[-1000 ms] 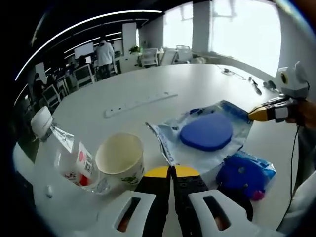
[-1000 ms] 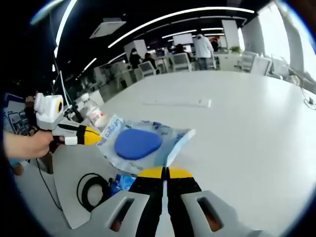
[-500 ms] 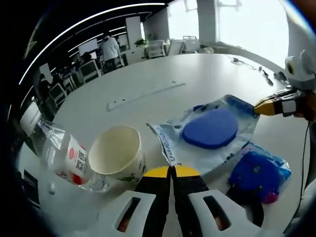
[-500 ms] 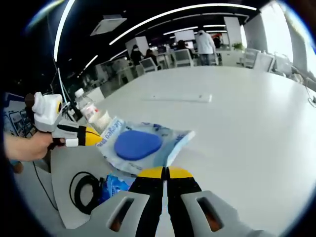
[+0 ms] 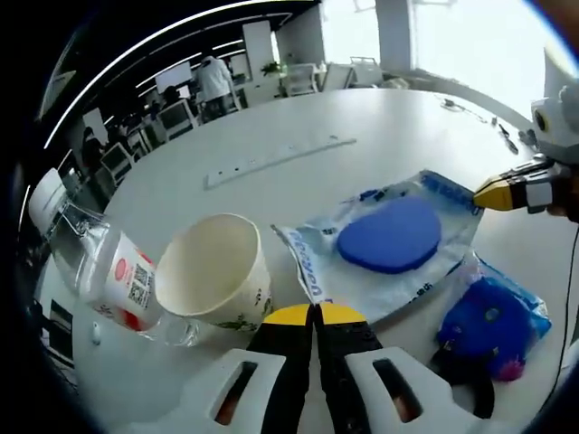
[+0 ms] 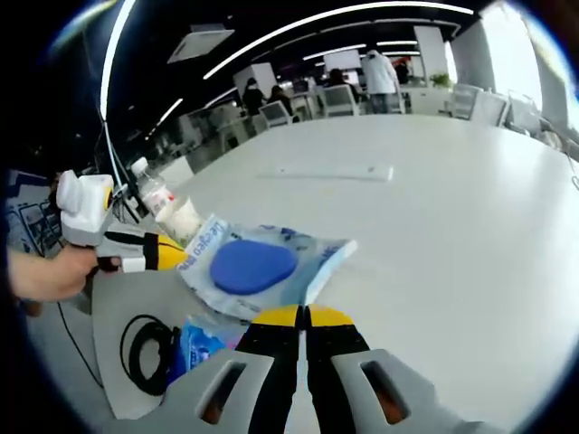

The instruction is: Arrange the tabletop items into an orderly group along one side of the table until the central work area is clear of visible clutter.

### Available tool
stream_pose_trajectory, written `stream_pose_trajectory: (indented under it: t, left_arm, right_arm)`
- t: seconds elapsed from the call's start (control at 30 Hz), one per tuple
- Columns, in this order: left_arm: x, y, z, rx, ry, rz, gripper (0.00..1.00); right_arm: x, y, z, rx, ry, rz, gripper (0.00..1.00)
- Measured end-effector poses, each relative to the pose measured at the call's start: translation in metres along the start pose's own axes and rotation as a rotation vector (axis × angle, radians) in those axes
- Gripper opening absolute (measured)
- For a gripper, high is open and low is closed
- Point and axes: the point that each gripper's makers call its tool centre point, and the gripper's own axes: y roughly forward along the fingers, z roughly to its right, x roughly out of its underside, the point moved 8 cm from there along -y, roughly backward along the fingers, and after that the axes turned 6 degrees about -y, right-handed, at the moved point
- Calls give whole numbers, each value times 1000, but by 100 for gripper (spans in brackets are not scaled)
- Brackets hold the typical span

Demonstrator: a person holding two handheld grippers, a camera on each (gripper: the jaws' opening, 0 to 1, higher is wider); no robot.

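1. Since a second ago the paper cup point(image 5: 217, 276) and tipped bottle point(image 5: 99, 267) have drawn closer to the left gripper point(image 5: 314, 314).
2. Both grippers pinch the clear packet point(image 5: 384, 249) holding a blue pad point(image 5: 391, 235): left at its near edge, right gripper point(image 6: 305, 316) opposite, jaws together.
3. A blue pouch point(image 5: 493, 316) lies right of the left gripper.

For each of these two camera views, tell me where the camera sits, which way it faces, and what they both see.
Left gripper view: rides on the left gripper, looking over a paper cup, a tipped bottle and a clear bag with a blue pad; jaws shut on the bag's edge.
Right gripper view: rides on the right gripper, facing the same bag from the opposite side; a hand holds the left gripper there.
Shared: the bag, the white table, the power strip.
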Motion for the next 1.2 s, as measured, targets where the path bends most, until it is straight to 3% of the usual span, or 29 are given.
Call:
stream_pose_trajectory:
  t: [0.57,1.2]
  left_arm:
    - [9,9,0,-66,-31,-19,0]
    - [11,14,-2,-80,-62,0,0]
  right_arm:
    - [8,11,0,-21,15,-25,0]
    - [18,17,2,-26,27,-49,0]
